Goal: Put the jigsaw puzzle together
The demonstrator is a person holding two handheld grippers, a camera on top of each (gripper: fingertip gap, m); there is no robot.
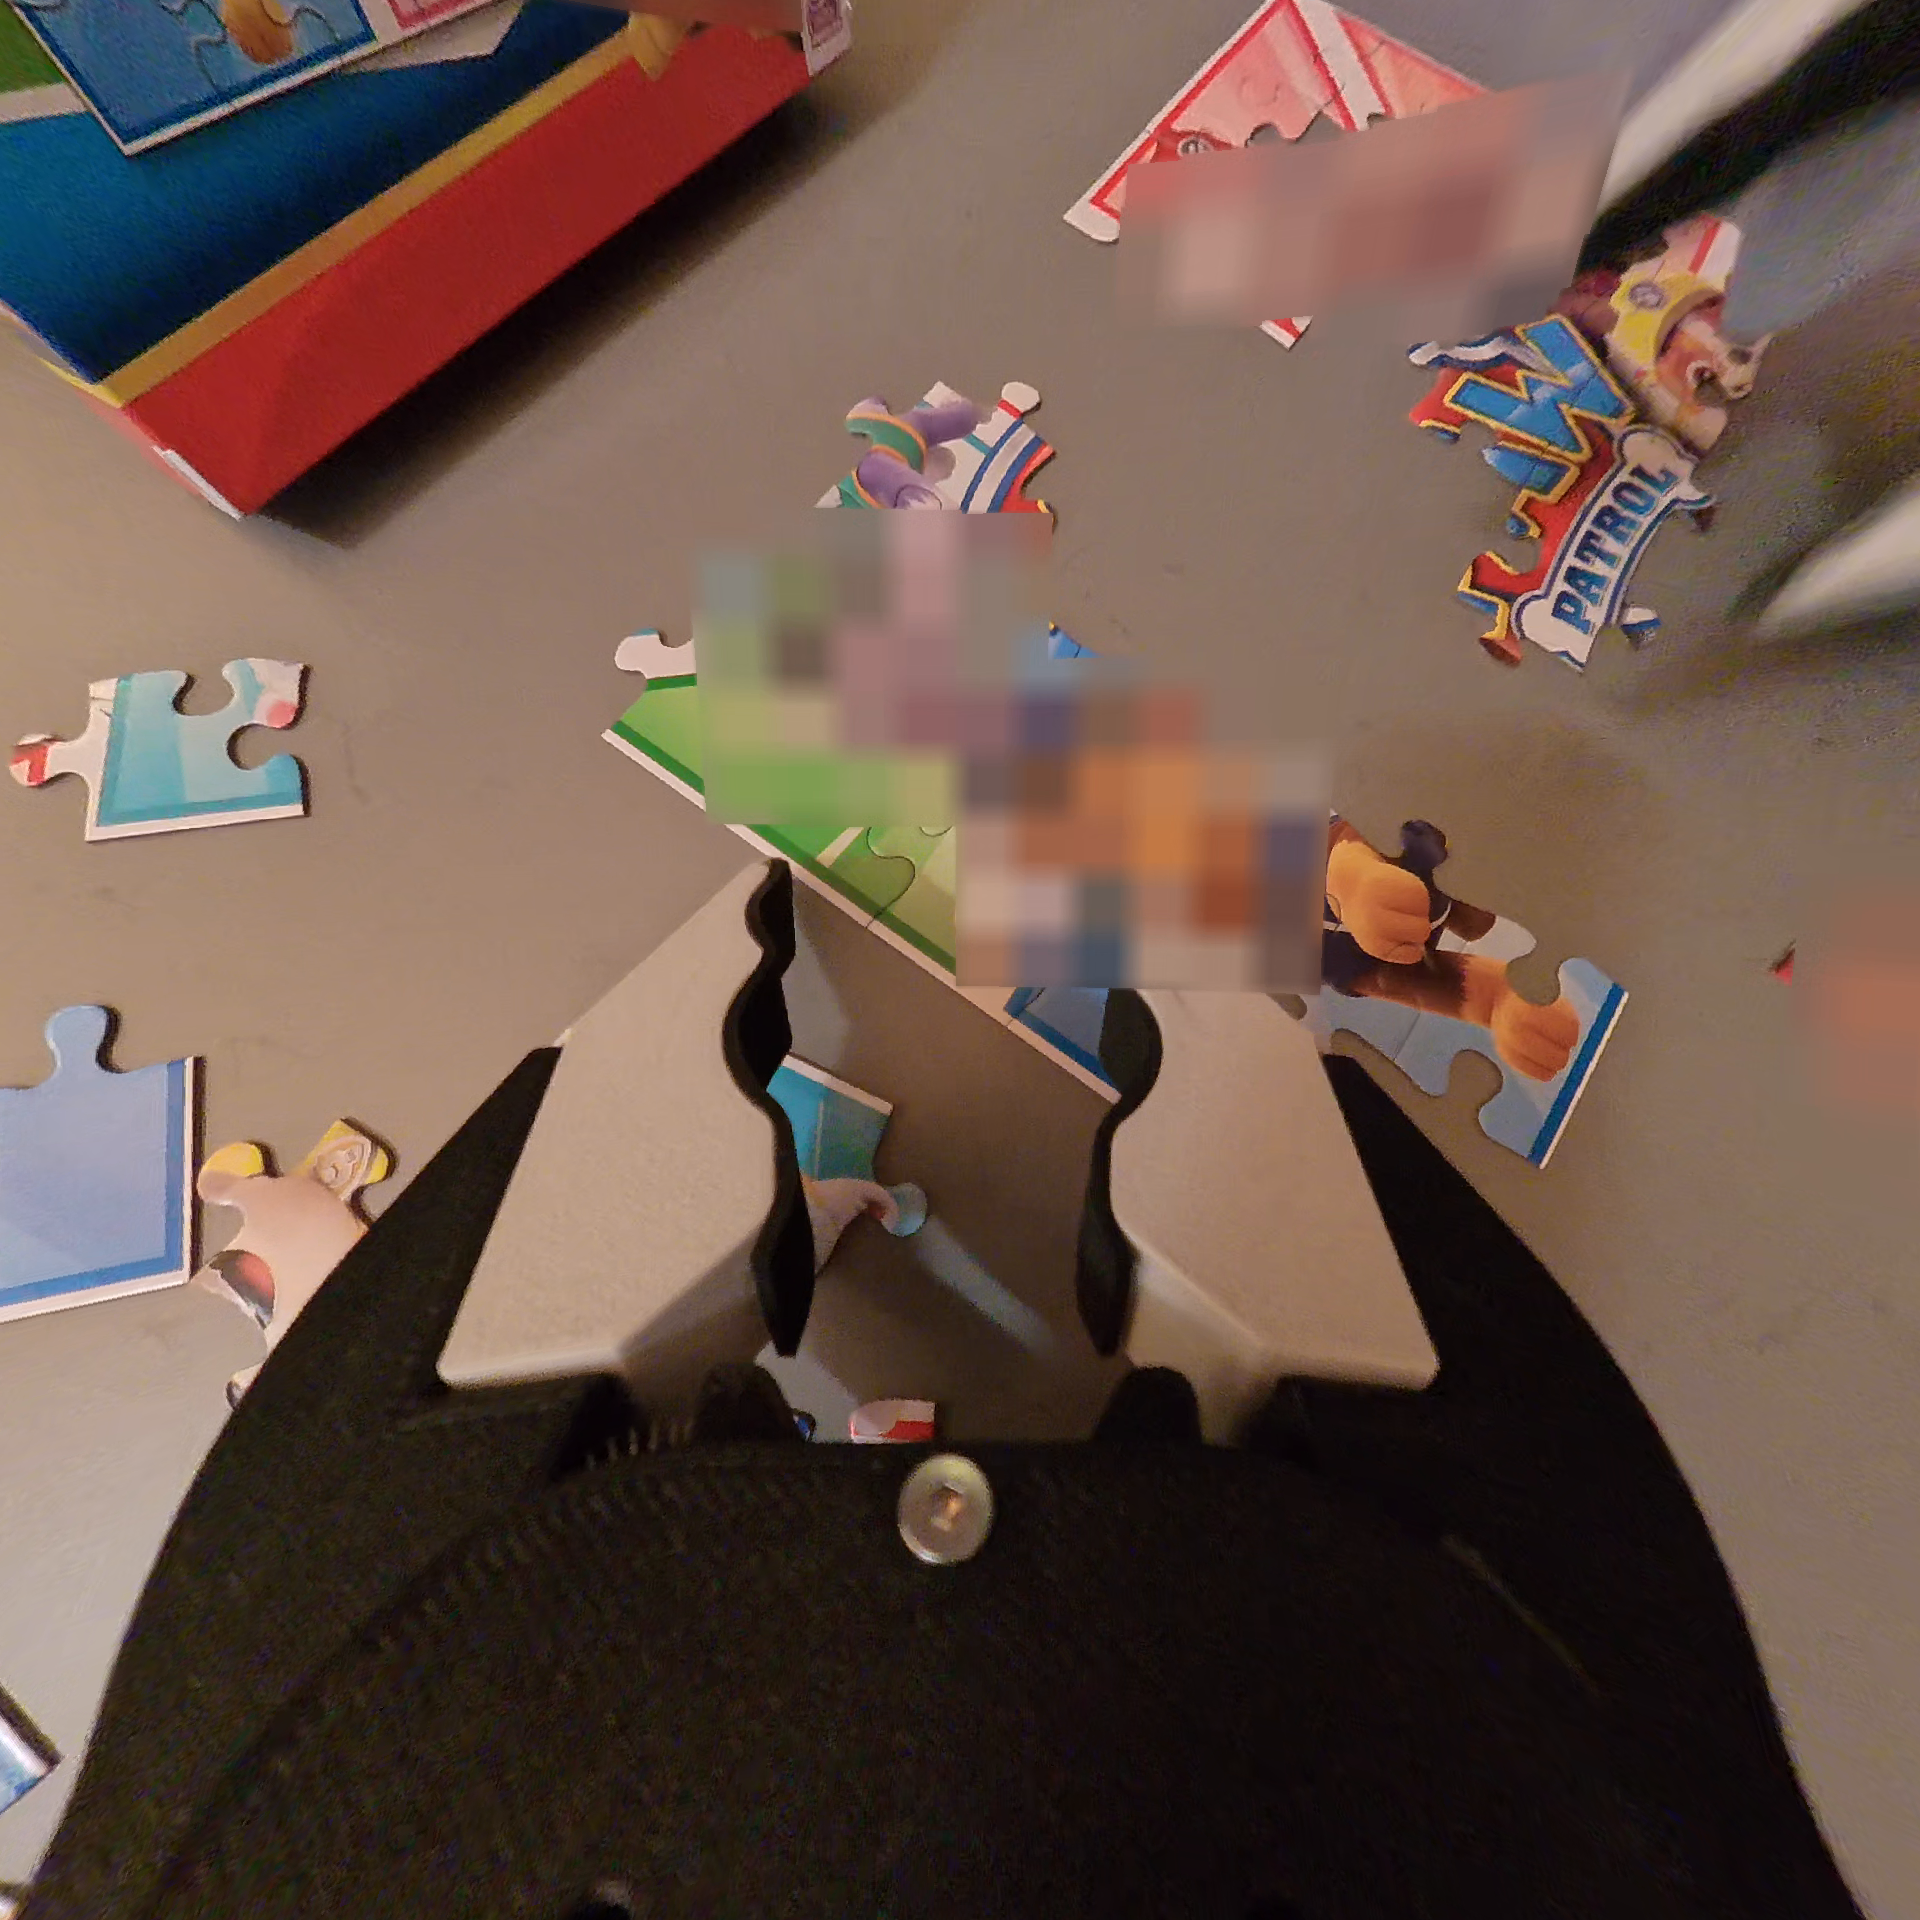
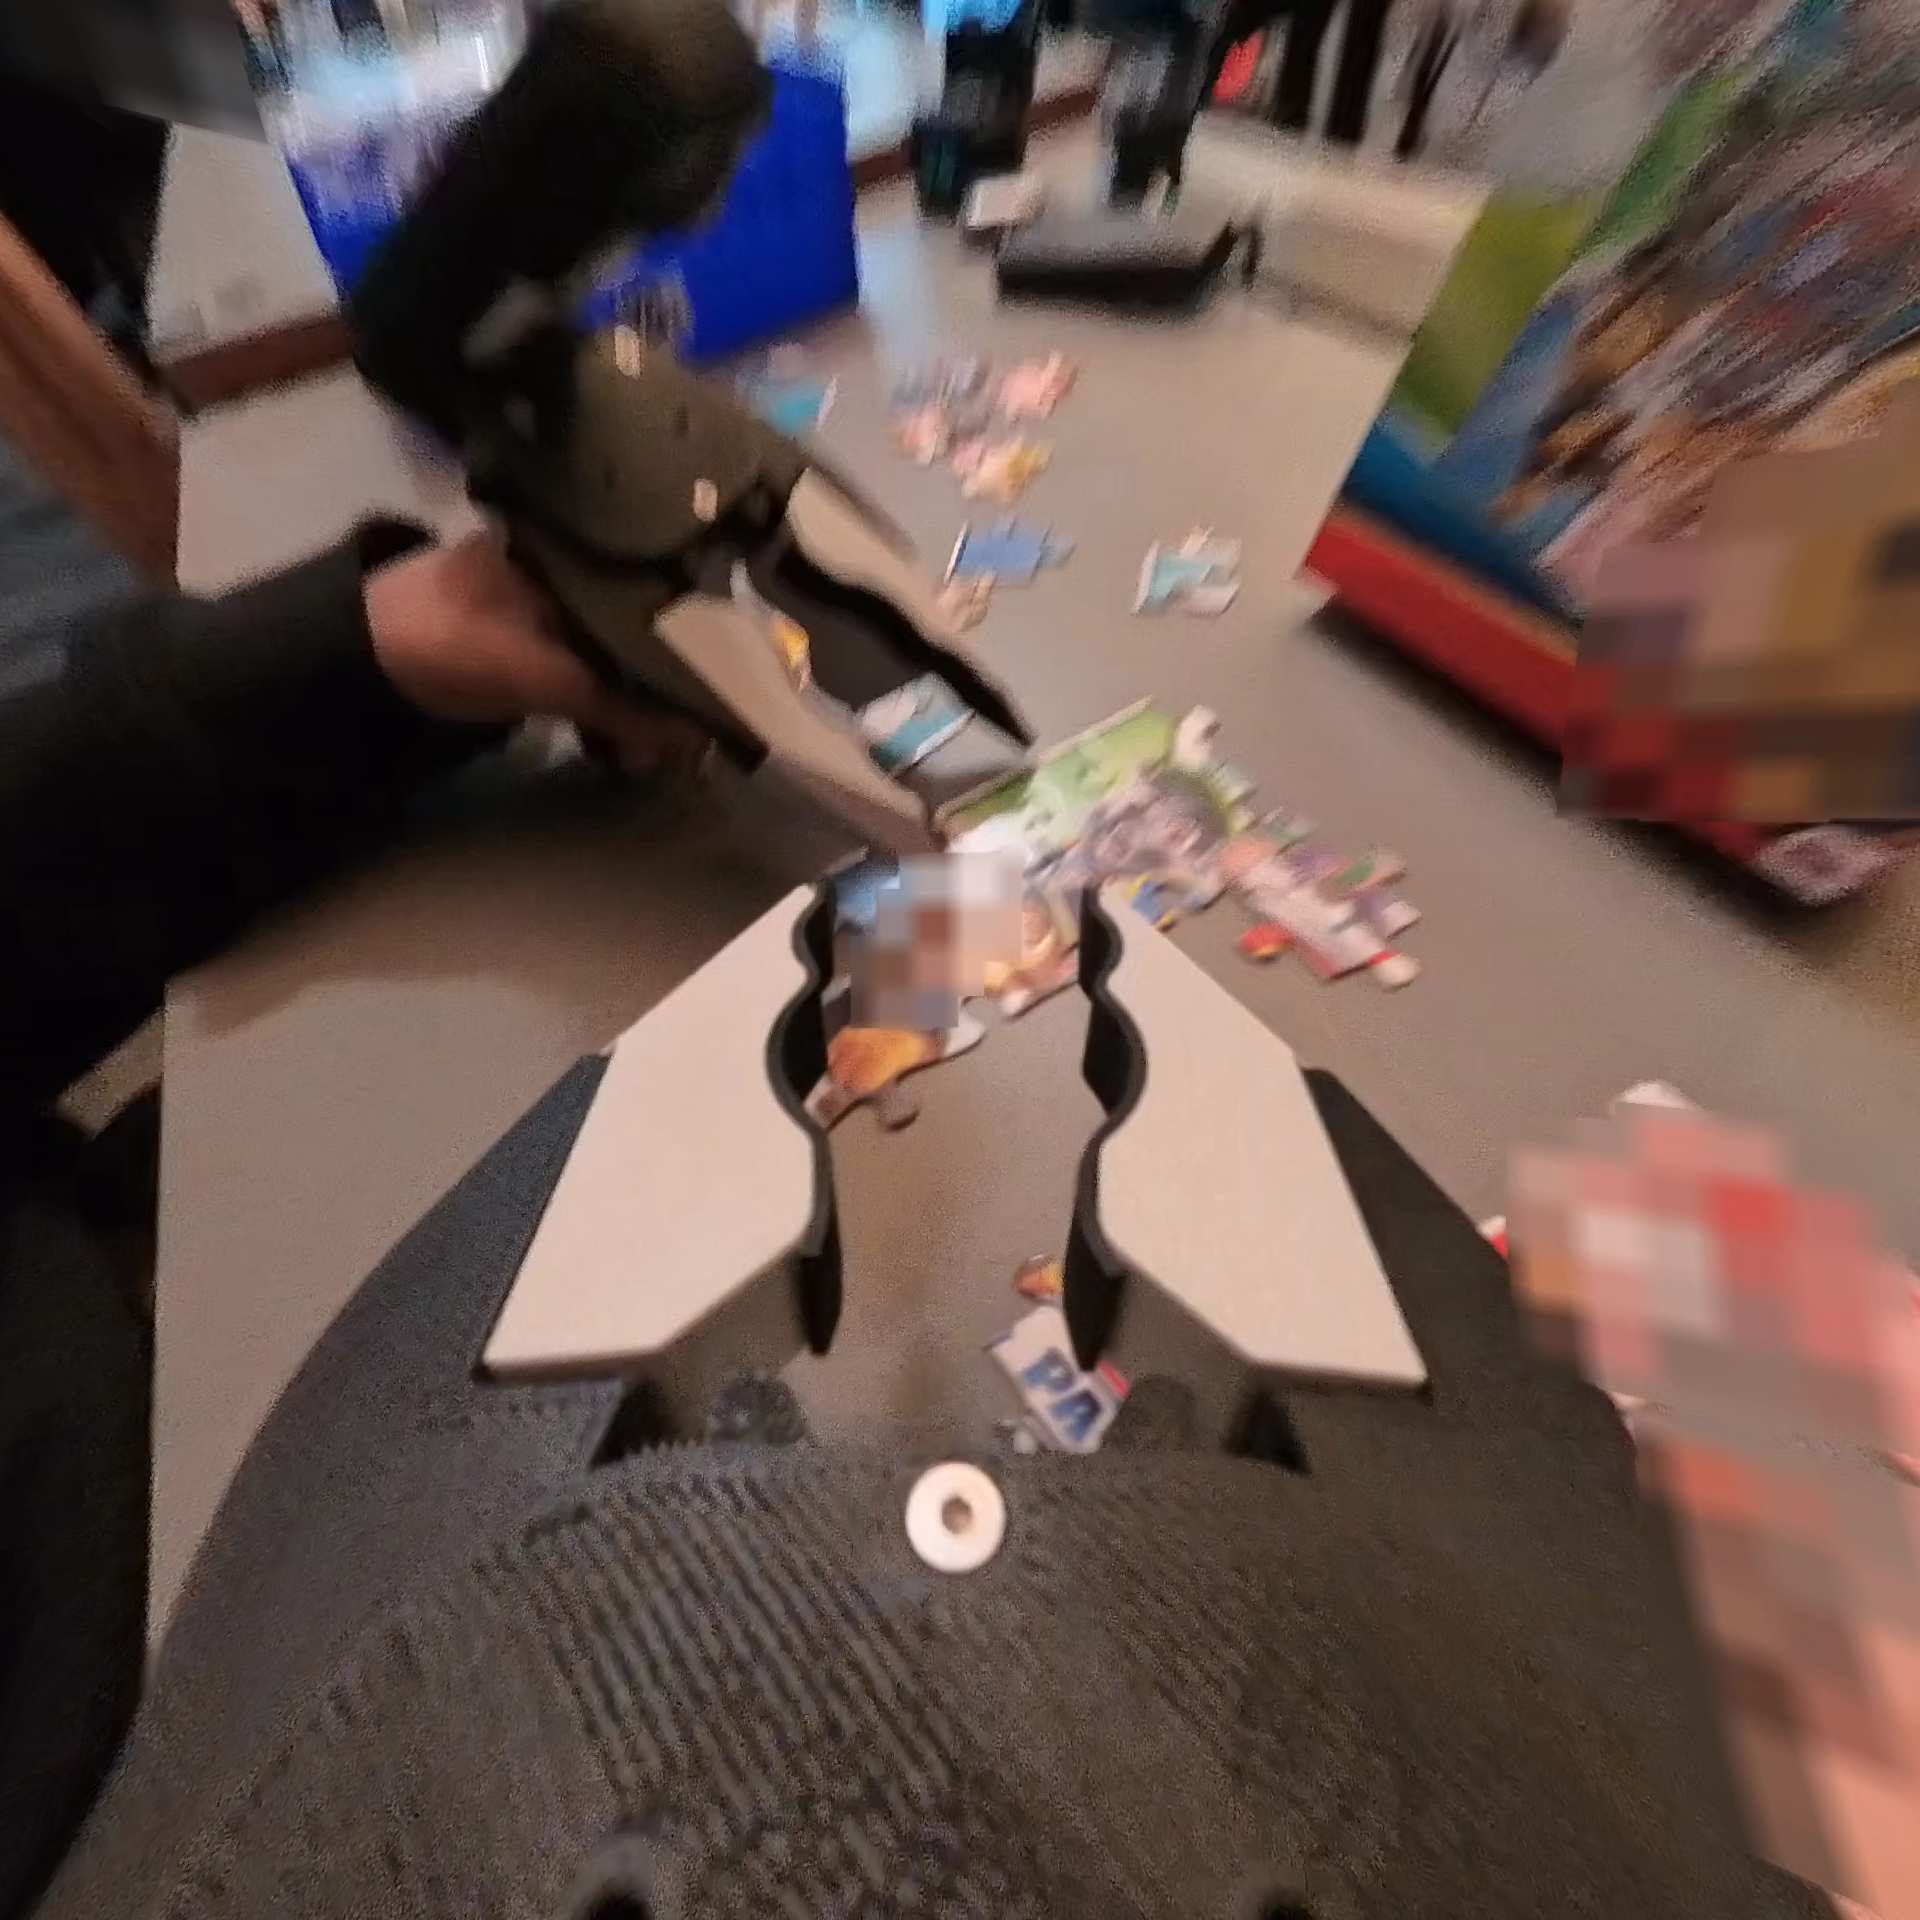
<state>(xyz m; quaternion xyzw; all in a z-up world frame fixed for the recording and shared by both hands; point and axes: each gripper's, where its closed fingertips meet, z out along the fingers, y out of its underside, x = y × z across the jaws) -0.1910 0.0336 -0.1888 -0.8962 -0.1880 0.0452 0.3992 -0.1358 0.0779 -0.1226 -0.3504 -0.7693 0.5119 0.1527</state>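
- Grey table (image 1: 499,582) fills both views, scattered with cardboard jigsaw pieces, and a red-and-blue cardboard box (image 1: 436,281) stands at its far side.
- Your left gripper (image 1: 951,935) is spread wide. A teal-and-white jigsaw piece (image 1: 831,1127) sits between its fingers, against the left one only and clear of the other, so nothing is clamped.
- Your right gripper (image 2: 951,904) is also parted and empty. It hovers over the paw-printed corner of the green-bordered joined section (image 1: 800,800). That view is heavily smeared.
- Risk: the left fingertip (image 1: 774,894) is just beside the green-bordered section's edge, so a sideways nudge could push the section or split its joints.
- Risk: with both grippers near the same section, their fingers could collide.
- Risk: the teal-and-white piece is unsupported on one side and could tip, or slide under the joined section.
- Count: two grippers and one box.
- Count: three joined clusters, namely the green-bordered section, a red-bordered section (image 1: 1288,94) and a logo-shaped cluster (image 1: 1558,447).
- Count: three single pieces lie to the left: a teal one (image 1: 177,748), a pale blue one (image 1: 94,1164) and a cream-and-yellow one (image 1: 291,1205).
- Whether the purple-and-teal piece (image 1: 945,447) is joined to the section you cannot tell.
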